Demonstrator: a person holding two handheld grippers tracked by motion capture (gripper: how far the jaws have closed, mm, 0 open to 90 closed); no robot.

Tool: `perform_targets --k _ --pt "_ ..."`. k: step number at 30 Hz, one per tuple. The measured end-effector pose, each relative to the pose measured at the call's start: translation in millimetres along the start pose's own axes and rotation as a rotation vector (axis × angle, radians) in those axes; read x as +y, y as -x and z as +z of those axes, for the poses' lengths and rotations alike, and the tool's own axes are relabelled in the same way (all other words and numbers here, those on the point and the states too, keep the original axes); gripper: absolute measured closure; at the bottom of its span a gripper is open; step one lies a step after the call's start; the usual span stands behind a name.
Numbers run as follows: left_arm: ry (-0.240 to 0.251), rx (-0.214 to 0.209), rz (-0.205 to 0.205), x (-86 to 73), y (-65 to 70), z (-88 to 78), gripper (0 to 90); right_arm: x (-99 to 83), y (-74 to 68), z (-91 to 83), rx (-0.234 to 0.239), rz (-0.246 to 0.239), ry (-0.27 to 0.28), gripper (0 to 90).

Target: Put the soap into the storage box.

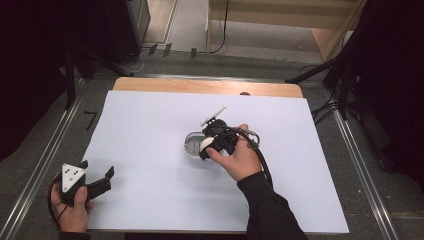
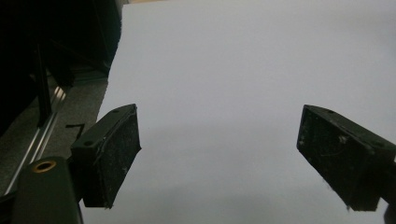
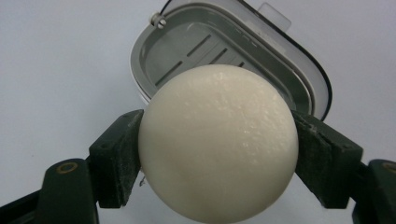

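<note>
Right gripper (image 3: 218, 154) clamping white ball (image 3: 218, 147), over soap box (image 3: 187, 42)

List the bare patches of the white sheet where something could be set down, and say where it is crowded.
The white sheet is bare left of the grey box, as is the strip along its right edge. The middle is crowded: the right tongs hold a white ball over that box. The left tongs sit at the front-left corner.

The desk (image 1: 150, 84) is made of light wood. A big white sheet (image 1: 150, 150) covers almost all of its top, so the wood peeks out as a thin strip at the far edge. Near the middle of the sheet sits a small grey box (image 1: 192, 145) with round corners. Its lid is open. The desk stands on a grey floor (image 1: 45, 150).
</note>
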State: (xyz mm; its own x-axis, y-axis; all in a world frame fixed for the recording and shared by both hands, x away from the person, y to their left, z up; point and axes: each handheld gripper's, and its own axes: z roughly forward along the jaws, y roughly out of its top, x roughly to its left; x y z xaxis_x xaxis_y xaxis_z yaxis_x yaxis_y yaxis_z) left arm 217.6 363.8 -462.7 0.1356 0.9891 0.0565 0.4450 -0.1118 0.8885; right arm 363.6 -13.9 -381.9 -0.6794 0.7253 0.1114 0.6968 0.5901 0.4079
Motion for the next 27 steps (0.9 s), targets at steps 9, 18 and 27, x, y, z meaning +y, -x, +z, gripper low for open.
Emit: perform_targets --k 9,18,27 --pt "0.000 -0.001 0.002 0.0 0.0 0.0 13.9 14.9 -5.6 5.6 -0.003 -0.007 -0.009 24.0" --pt "0.000 -0.003 0.000 0.0 0.1 0.1 13.9 21.6 -0.4 11.6 -0.016 0.011 -0.016 24.0" --pt "-0.001 -0.005 0.001 0.1 0.0 0.1 13.9 21.3 -0.3 17.6 -0.003 0.016 -0.033 23.9"
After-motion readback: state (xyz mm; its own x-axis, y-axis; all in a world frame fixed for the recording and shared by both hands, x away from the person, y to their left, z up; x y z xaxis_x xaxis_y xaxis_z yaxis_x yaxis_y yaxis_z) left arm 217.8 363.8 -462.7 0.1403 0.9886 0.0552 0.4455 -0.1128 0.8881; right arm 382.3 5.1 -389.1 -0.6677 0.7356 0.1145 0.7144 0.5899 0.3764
